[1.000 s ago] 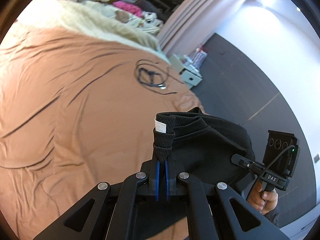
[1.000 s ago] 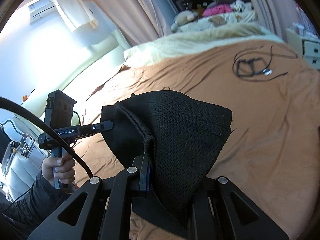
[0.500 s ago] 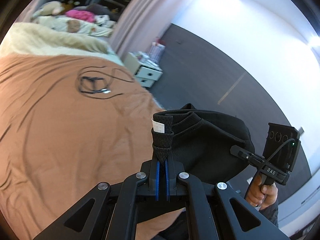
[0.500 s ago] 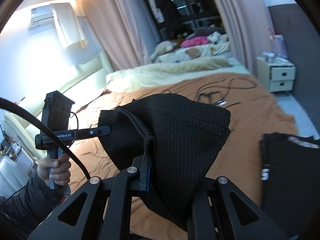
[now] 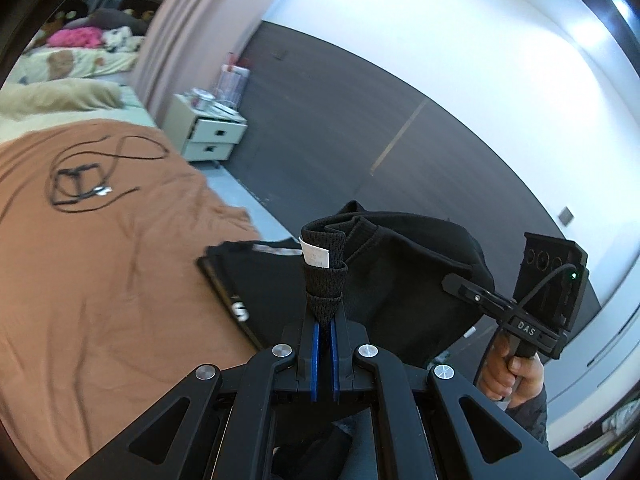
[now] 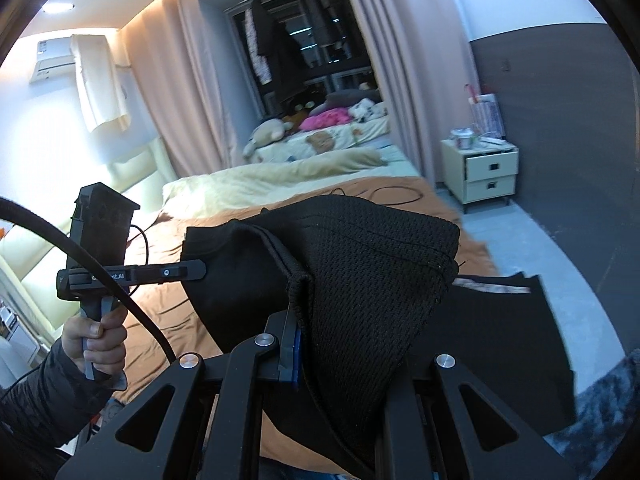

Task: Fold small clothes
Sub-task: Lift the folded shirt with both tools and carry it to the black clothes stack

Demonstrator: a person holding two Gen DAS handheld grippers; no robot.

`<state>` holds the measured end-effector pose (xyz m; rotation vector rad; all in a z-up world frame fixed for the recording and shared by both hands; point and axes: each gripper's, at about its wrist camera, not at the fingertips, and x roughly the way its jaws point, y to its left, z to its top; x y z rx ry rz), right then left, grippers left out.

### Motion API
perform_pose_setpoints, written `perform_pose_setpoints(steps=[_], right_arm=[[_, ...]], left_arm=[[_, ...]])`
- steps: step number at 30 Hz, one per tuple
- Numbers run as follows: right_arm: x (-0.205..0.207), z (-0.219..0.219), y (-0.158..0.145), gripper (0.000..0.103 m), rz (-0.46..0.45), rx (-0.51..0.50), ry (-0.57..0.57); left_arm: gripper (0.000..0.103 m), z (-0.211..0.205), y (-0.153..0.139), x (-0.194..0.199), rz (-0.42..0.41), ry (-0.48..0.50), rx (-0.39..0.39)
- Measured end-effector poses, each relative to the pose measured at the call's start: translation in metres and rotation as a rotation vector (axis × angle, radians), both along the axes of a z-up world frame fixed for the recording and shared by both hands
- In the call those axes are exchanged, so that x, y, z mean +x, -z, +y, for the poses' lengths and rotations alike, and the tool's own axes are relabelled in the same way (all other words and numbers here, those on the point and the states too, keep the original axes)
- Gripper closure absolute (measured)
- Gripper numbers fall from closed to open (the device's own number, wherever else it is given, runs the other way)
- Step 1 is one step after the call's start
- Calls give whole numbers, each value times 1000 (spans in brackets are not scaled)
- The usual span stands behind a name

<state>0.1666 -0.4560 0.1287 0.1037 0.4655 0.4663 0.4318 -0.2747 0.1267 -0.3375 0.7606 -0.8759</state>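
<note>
Garment (image 5: 400, 280) of black knit is carried in the air, pinched at one bunched edge by the left gripper (image 5: 324, 320) and at another by the right gripper (image 6: 298, 320), both clamped on cloth. Over the last second both views have swung from the open brown bedspread (image 5: 100, 300) toward the bed's corner, where a black folded stack (image 5: 256, 280) with white lettering now shows at about 10 o'clock of the left gripper. This suggests the fold is largely done and the piece is being transferred to that stack, though the folded state is partly hidden. A cable (image 5: 80, 176) lies further off at 10 o'clock.
</note>
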Motion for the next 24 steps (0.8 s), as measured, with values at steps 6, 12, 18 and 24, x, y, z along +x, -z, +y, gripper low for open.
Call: perform_pose_setpoints(steps=[6, 12, 18, 24], right_arm=[[-27, -20, -1, 95, -12, 4, 58], [-50, -35, -5, 95, -15, 1, 112], [-57, -39, -5, 95, -6, 14, 154], [-44, -29, 2, 95, 28, 30, 174]], left_arm=[[99, -57, -7, -4, 0, 81, -2], [99, -103, -9, -6, 5, 148, -5], [99, -131, -4, -1, 19, 184, -10], [99, -146, 9, 21, 48, 169, 4]])
